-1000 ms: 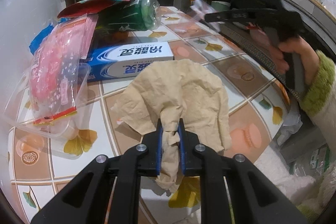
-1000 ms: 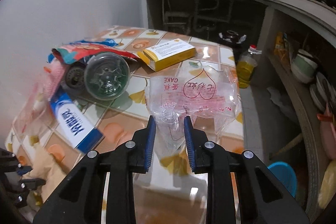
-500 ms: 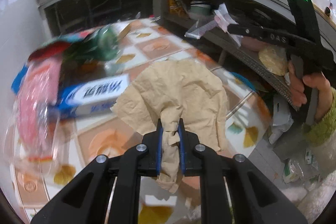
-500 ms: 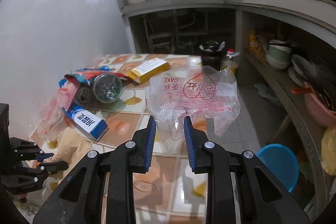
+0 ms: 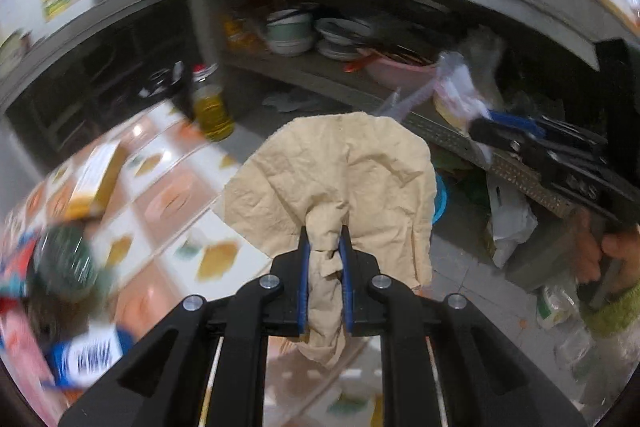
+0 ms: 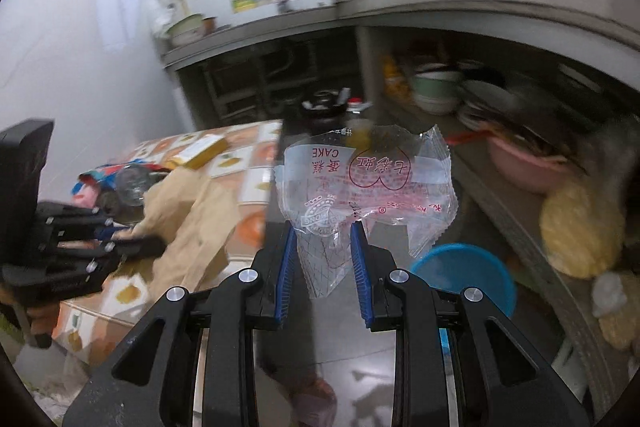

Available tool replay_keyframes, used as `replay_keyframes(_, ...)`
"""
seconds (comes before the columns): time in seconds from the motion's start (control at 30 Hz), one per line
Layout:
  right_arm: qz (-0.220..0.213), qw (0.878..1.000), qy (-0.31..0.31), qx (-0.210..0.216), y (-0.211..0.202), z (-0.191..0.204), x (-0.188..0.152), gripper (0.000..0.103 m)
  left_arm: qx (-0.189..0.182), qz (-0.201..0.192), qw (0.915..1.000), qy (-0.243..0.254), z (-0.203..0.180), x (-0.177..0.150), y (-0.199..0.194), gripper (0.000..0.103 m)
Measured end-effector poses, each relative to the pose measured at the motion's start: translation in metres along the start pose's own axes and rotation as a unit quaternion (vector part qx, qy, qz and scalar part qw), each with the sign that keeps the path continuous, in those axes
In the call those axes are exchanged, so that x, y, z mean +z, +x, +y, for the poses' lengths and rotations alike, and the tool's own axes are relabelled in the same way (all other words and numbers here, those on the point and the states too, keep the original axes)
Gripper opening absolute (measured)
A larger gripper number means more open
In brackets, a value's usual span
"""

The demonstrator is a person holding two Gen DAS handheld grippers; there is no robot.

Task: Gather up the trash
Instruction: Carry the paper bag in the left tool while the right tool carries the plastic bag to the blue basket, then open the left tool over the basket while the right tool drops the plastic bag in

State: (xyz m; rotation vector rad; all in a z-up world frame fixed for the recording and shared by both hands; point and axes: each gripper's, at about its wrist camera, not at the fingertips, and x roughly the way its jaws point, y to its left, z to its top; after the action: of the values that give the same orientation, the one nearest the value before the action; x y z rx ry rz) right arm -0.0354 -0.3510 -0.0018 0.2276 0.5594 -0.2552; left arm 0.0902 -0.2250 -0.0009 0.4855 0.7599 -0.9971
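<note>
Both grippers carrying trash, clear of the tiled table.
Left gripper [image 5: 325, 241] clamped on a crumpled beige paper napkin [image 5: 340, 183], which fans out past the fingertips above the tiled table [image 5: 176, 203] edge and floor. Right gripper [image 6: 324, 239] pinches a clear plastic cake wrapper with red print [image 6: 368, 179], bunched between its blue pads [image 6: 287, 267], hanging over a round blue bin [image 6: 472, 275].

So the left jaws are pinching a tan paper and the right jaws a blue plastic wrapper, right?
Not quite. The right wrist view shows the wrapper is clear plastic with red print, not blue. The left jaws do pinch the tan paper.
</note>
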Motion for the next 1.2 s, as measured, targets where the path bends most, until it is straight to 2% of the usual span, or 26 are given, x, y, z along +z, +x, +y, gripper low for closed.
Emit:
replay_keyframes(0.17,0.006,0.998,0.042,-0.038,-0.005,-0.044,-0.017,0.025,-0.024,0.037,0.9974,0.056,-0.035,0.044,0.051,0.012)
replay_keyframes(0.23,0.012,0.997,0.051,-0.055,-0.003,-0.057,-0.024,0.025,-0.04,0.065,0.9945,0.071,-0.048,0.06,0.08,0.012)
replay_keyframes(0.37,0.027,0.994,0.075,-0.075,0.004,-0.082,-0.041,0.025,-0.052,0.121,0.987,0.093,-0.067,0.08,0.136,0.012)
replay_keyframes(0.47,0.042,0.991,0.091,-0.087,0.012,-0.097,-0.053,0.025,-0.067,0.176,0.9773,0.097,-0.082,0.094,0.186,0.012)
replay_keyframes(0.7,0.084,0.983,0.132,-0.095,0.047,-0.124,-0.085,0.025,-0.106,0.293,0.9486,0.054,-0.107,0.108,0.292,0.013)
replay_keyframes(0.87,0.11,0.978,0.15,-0.095,0.073,-0.138,-0.101,0.025,-0.123,0.346,0.9297,-0.028,-0.108,0.107,0.361,0.013)
replay_keyframes(0.93,0.122,0.976,0.155,-0.091,0.087,-0.145,-0.105,0.025,-0.121,0.352,0.9272,-0.044,-0.108,0.107,0.377,0.015)
replay_keyframes(1.03,0.134,0.976,0.152,-0.085,0.11,-0.152,-0.106,0.025,-0.11,0.35,0.9284,-0.061,-0.108,0.112,0.399,0.015)
replay_keyframes(1.1,0.142,0.975,0.152,-0.076,0.127,-0.155,-0.105,0.025,-0.108,0.343,0.9307,-0.068,-0.109,0.116,0.41,0.018)
replay_keyframes(1.13,0.147,0.975,0.151,-0.073,0.14,-0.157,-0.104,0.026,-0.106,0.34,0.9316,-0.072,-0.11,0.118,0.414,0.026)
replay_keyframes(1.17,0.149,0.975,0.149,-0.072,0.148,-0.158,-0.103,0.026,-0.106,0.339,0.932,-0.075,-0.11,0.118,0.417,0.041)
replay_keyframes(1.2,0.151,0.975,0.146,-0.072,0.16,-0.16,-0.104,0.026,-0.103,0.336,0.9327,-0.081,-0.108,0.122,0.422,0.048)
